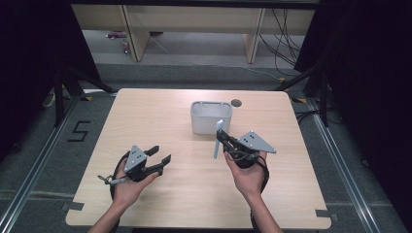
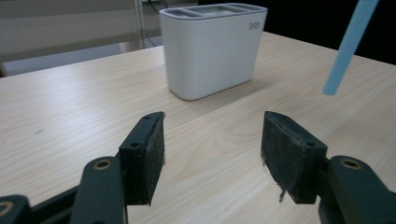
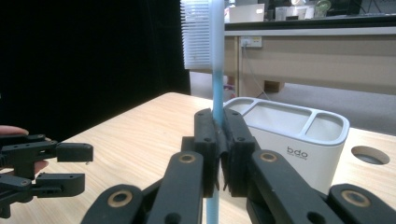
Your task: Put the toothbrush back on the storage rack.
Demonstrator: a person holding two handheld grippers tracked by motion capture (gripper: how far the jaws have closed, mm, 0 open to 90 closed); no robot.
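Observation:
A light blue toothbrush stands upright in my right gripper, which is shut on its handle just in front of a white compartmented holder. In the right gripper view the jaws pinch the toothbrush at mid-handle, bristle head on top, with the holder behind. My left gripper lies low over the table at the front left, open, with nothing between its jaws. The left gripper view shows this gripper pointing at the holder, with the toothbrush handle hanging at the upper right.
The wooden table has a round cable hole right behind the holder. Beyond the table stands a long desk with cables on the floor. Dark curtains and stand legs flank both sides.

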